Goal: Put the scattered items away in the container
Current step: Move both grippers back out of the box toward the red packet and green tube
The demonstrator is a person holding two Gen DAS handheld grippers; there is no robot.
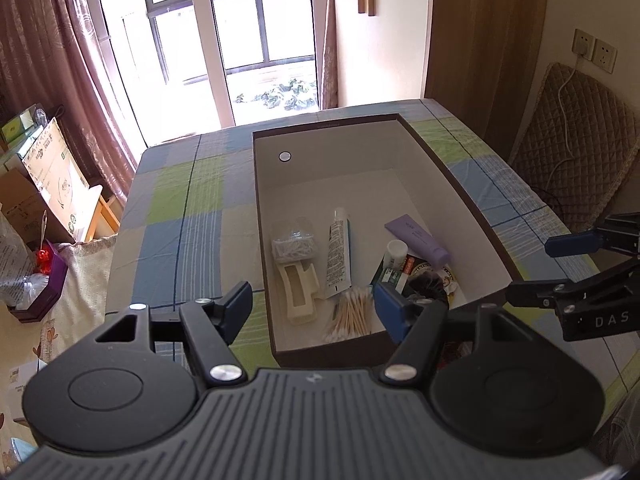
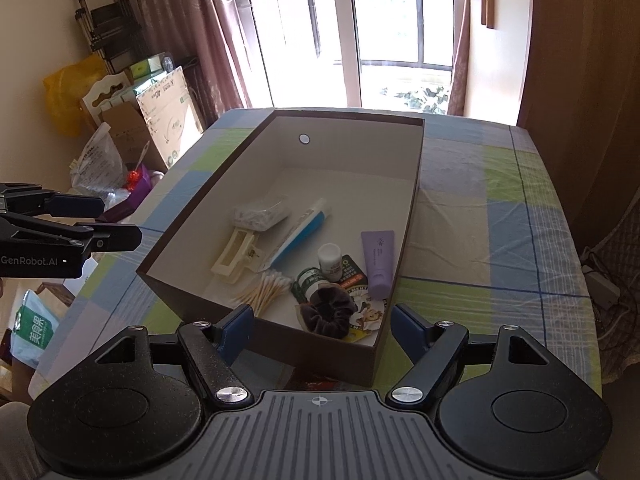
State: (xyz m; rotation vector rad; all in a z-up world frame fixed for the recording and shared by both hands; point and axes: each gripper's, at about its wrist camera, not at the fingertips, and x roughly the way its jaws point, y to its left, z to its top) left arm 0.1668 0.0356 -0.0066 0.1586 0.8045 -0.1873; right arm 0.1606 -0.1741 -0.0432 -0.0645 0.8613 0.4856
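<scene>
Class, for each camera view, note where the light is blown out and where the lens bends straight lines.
Left wrist view: the glass door is overexposed to white, and the curtain bows outward. Right wrist view: the same door glares, the box edges curve, and the corners darken.

The brown box [image 2: 404, 216] with white inside stands open on the checked tablecloth [image 2: 500, 208]. All items lie at its near end: a bag of clips [image 2: 260, 212], a cream hair claw [image 2: 236, 256], a white-blue tube [image 2: 300, 232], cotton swabs [image 2: 266, 290], a white bottle [image 2: 330, 262], a green bottle [image 2: 310, 280], a purple tube [image 2: 379, 262] along the right wall, and a dark scrunchie [image 2: 330, 312] at the near right corner.
</scene>
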